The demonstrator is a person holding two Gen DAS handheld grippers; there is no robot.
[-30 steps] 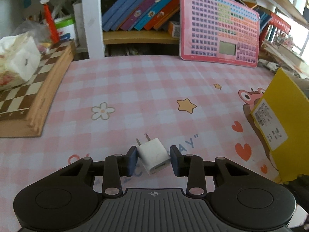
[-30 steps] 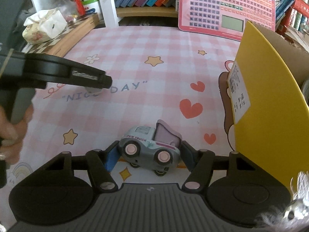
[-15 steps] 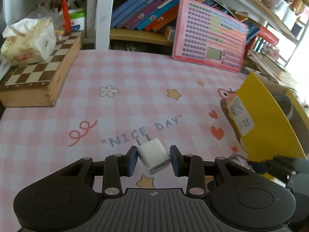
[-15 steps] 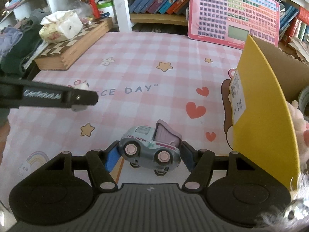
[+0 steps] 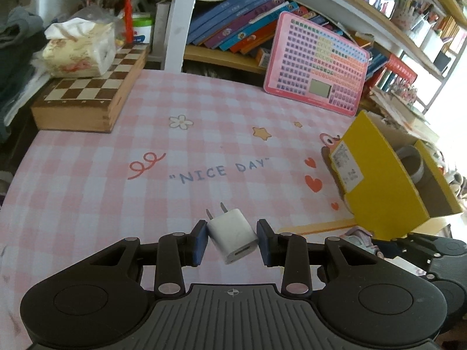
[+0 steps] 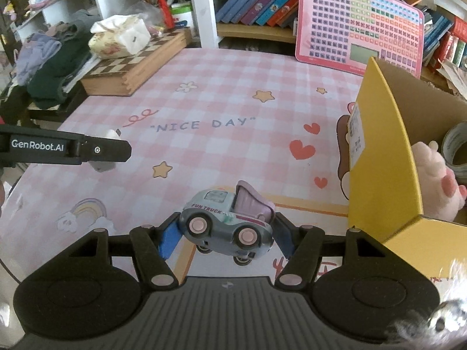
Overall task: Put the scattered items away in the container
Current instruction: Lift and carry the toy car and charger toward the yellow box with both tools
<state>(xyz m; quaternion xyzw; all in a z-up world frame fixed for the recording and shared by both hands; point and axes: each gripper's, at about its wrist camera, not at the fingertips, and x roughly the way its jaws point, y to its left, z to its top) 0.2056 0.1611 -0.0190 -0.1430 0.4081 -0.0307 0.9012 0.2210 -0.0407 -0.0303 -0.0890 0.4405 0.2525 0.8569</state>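
- The left gripper [image 5: 230,240] pinches a small white plastic USB wall charger [image 5: 232,236] between its blue pads, above the pink checked tablecloth [image 5: 204,110]; the charger sits skewed, its two metal prongs pointing away and its port facing the camera.
- The right gripper [image 6: 226,232] is clamped on a grey and pink toy car marked "FUN TRUCK" [image 6: 226,223], held clear of the cloth with its wheels facing the camera and its pink hood raised.
- The open yellow cardboard box [image 6: 382,157] stands to the right, near the toy car and well apart from the charger. It already holds a pink plush toy [image 6: 435,180] and a roll of tape [image 6: 455,151].
- Risk, as I judge it: the charger is gripped on smooth faces at an angle, so a jolt on the way over could twist it out of the pads.
- The box's tall near wall stands between the car and the opening; a low approach could knock the car against it or shove the box.
- Both grippers head for one opening, so they could collide above it.
- The car's rounded body could roll in the grip.
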